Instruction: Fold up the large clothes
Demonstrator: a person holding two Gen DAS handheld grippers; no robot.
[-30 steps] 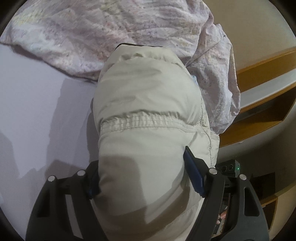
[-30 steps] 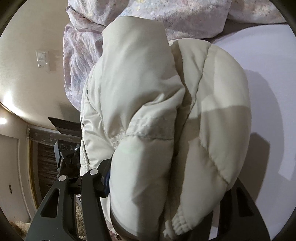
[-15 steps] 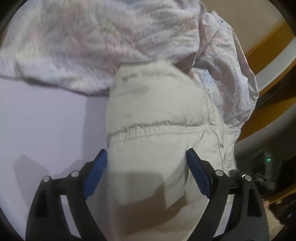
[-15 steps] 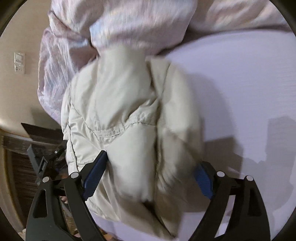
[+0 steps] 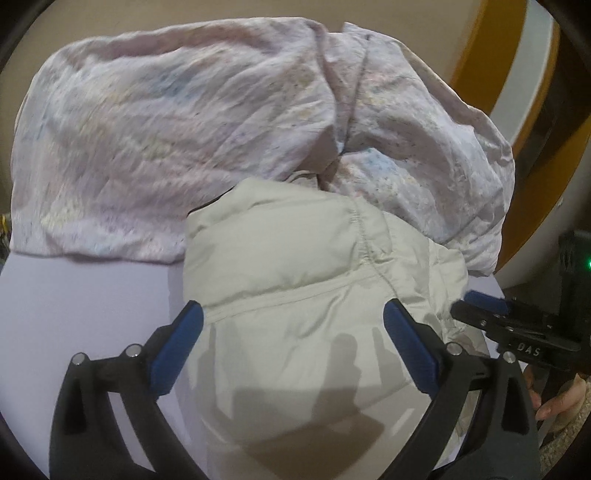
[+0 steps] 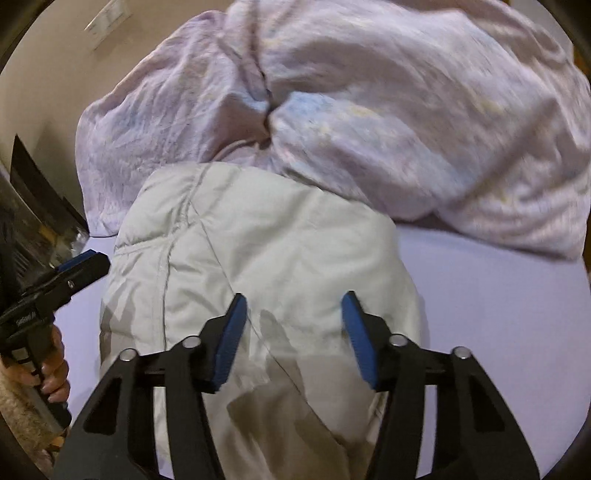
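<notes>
Left tongs [image 5: 291,339]: jaws stand wide apart and have just been opening; the puffy cream jacket [image 5: 295,280] lies below and between them, but the blue pads [image 5: 177,345] do not press on it.
Right tongs [image 6: 293,339]: jaws part-way apart, clamped on nothing, and have just been closing; the jacket sits under the gap, untouched by the pads.
Jacket position: folded into a thick bundle on the lavender bed sheet [image 5: 74,288], its 12 o'clock end touching the crumpled floral quilt [image 5: 177,129].
Risk, spring-back: the padding looks lofty, so with both tongs off it the top layer may puff up and the fold creep open.
Risk, snag: a pad dropped carelessly could catch a stitched seam [image 5: 364,240] and drag the bundle askew.
Risk, edge: the bundle's 3 o'clock side in the left view lies near the bed's edge; a shove that way could tip it off.
Risk, tangle: pushing toward 12 o'clock would bury the jacket under the quilt.
Left view only: wooden shelving [image 5: 480,48] at 2 o'clock, and the right tongs entering at 3 o'clock with fingers [image 5: 554,402] on the handle.
Right view only: a wall switch plate [image 6: 107,26] at 11 o'clock, the left tongs [image 6: 79,269] at 9 o'clock, and open sheet at 3 o'clock.
</notes>
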